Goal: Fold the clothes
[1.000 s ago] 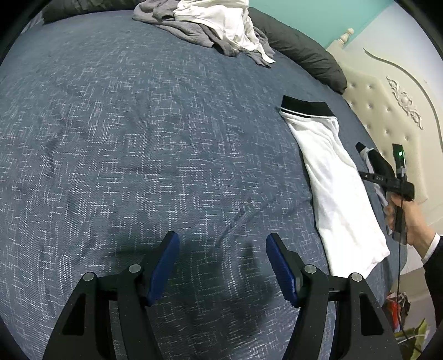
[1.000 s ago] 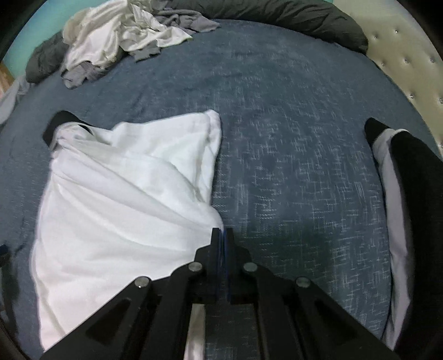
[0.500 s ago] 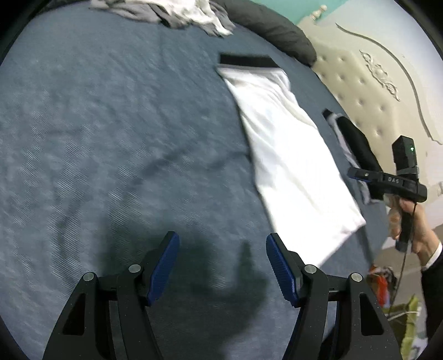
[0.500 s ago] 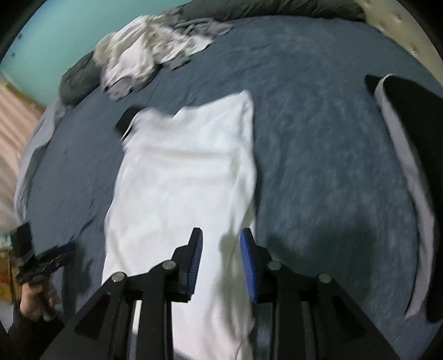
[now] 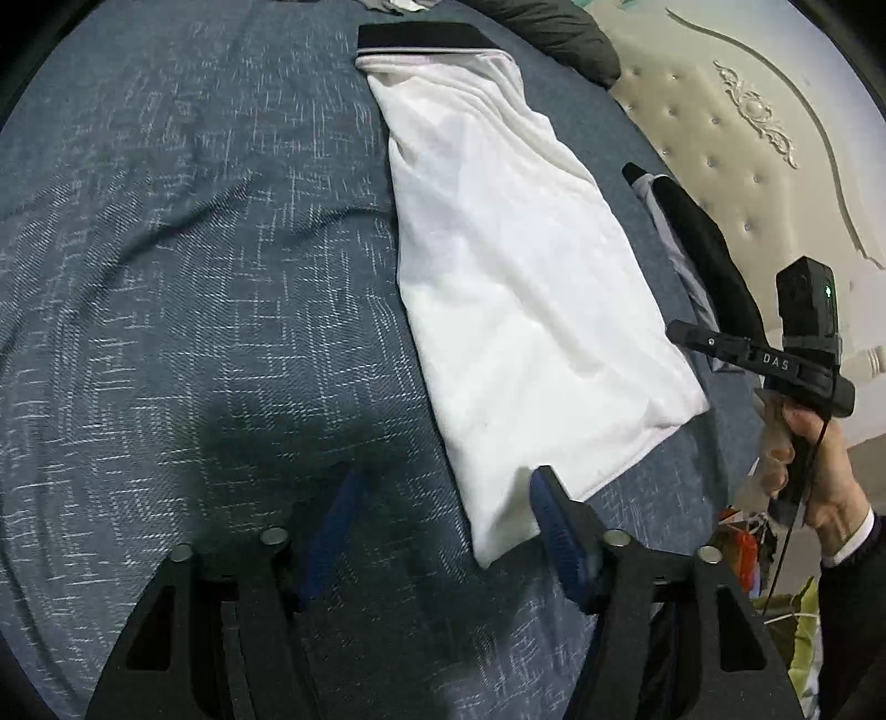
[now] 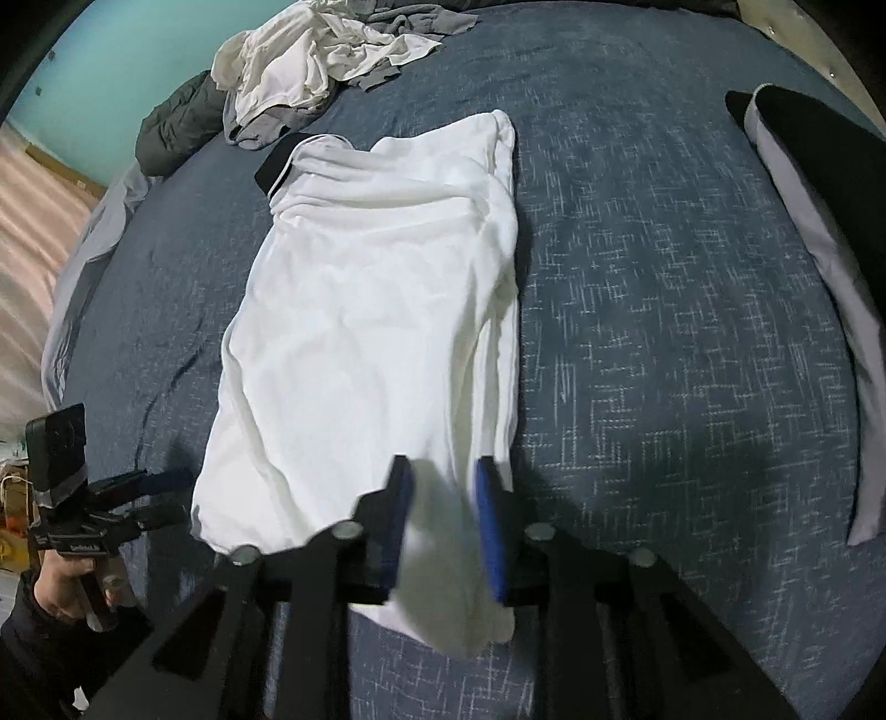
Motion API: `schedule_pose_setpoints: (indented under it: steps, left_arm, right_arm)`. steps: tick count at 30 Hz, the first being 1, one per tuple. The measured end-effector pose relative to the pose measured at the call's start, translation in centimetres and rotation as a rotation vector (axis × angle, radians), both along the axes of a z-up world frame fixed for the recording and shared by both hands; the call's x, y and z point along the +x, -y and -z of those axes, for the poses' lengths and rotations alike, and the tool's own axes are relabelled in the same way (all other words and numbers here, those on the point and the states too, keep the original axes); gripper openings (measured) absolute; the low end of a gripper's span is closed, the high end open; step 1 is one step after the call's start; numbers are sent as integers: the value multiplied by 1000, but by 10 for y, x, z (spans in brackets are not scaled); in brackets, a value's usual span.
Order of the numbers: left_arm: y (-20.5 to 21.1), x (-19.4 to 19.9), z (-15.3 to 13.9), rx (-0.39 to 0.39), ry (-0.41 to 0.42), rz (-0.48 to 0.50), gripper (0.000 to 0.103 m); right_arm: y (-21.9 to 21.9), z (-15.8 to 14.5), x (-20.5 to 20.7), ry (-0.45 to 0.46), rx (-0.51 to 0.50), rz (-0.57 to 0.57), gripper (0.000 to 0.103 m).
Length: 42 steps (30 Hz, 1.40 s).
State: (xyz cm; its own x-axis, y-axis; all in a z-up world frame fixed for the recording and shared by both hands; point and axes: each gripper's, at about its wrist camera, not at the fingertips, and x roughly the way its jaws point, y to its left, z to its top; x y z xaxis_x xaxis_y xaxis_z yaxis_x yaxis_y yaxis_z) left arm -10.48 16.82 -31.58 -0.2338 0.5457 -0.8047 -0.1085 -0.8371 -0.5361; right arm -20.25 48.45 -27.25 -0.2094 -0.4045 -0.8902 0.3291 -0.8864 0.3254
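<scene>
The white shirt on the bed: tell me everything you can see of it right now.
The white shirt is soft, thin-looking, creased fabric with a black collar band at its far end. It lies flat on the blue bedspread, folded lengthwise into a long strip. Its near hem lies between the closing right tongs; whether their pads touch it is unclear. The left tongs, also closing, are at its near corner.

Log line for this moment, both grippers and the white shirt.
left gripper: closing, empty, by hem corner | right gripper: closing over hem | white shirt: lengthwise-folded, flat on bed

Bare bedspread (image 5: 194, 266) beside white garment (image 5: 515, 266)
</scene>
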Motion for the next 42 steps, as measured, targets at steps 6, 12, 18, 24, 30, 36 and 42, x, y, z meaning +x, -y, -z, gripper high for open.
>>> schedule_pose_setpoints:
  steps: [6,12,18,24,30,36,42]
  left_arm:
    - [-4,0,0,47,1,24,5]
    - [-1,8,-12,51,-41,27,4]
    - [2,13,-15,55,-44,40,4]
    - [-4,7,-7,44,-24,36,4]
    - [8,6,-9,48,-35,14,5]
    - [35,-8,-15,39,-61,-46,29]
    - [66,-24,-16,-1,-96,-94,34]
  right_arm:
    - [-3,1,0,-18,-14,9,2]
    - [-12,-7,1,-47,-22,22,1]
    - [-23,-10,1,-62,6,52,1]
    - [-21,5,-4,-15,37,50,1]
    - [-20,-12,-19,-66,39,78,3]
    - [14,-49,-52,-176,0,-1,29]
    - [85,-64,-87,-246,19,-138,34]
